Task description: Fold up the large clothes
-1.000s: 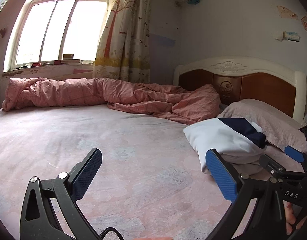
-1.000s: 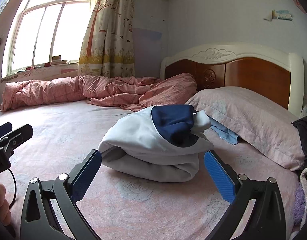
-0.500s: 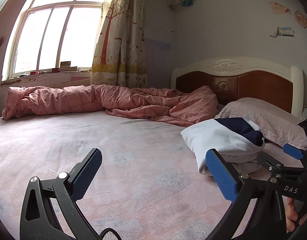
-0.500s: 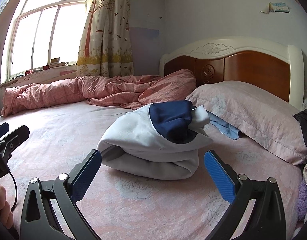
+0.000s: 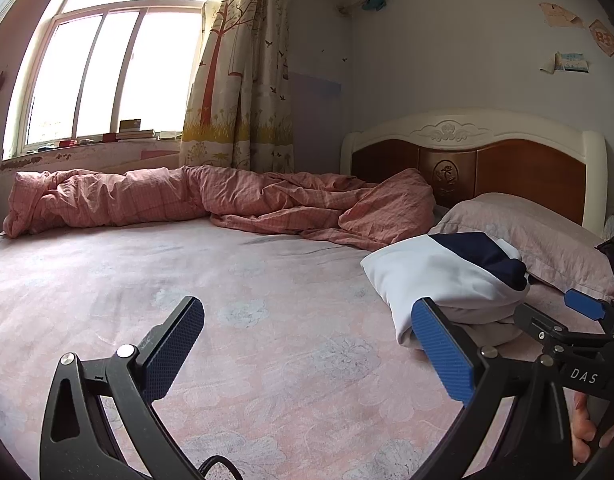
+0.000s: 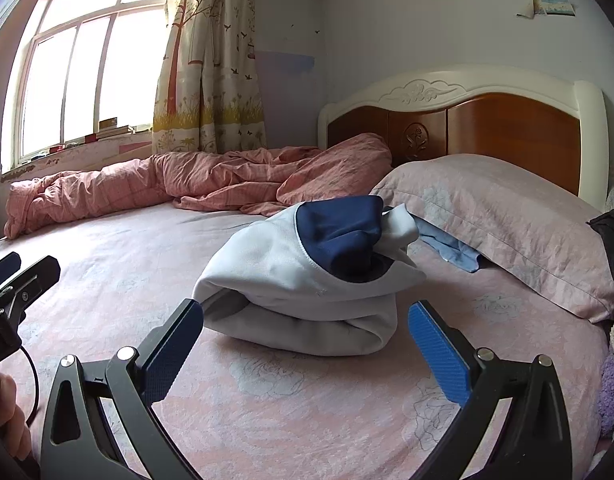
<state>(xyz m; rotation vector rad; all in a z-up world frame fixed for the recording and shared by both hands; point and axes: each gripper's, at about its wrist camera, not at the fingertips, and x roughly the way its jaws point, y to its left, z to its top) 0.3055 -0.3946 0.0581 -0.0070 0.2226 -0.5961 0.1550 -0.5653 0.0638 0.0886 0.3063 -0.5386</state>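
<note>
A folded white and navy garment (image 6: 307, 280) lies in a thick bundle on the pink bed sheet (image 6: 267, 400), just ahead of my right gripper (image 6: 307, 340). The right gripper is open and empty, its blue pads either side of the bundle's near edge and apart from it. My left gripper (image 5: 307, 340) is open and empty over bare sheet (image 5: 267, 300). The bundle (image 5: 447, 280) sits to its right, behind its right finger. The right gripper's fingertips (image 5: 583, 304) show at the right edge of the left wrist view.
A crumpled pink quilt (image 5: 187, 200) runs along the far side under the window. A pink pillow (image 6: 507, 220) lies against the wooden headboard (image 6: 487, 124), with blue cloth (image 6: 447, 244) tucked under it. Dark clothes (image 6: 611, 240) lie at the right edge.
Both grippers have tilted and drawn back slightly. The folded bundle sits a little lower and nearer the right gripper's fingers. Both stay open.
</note>
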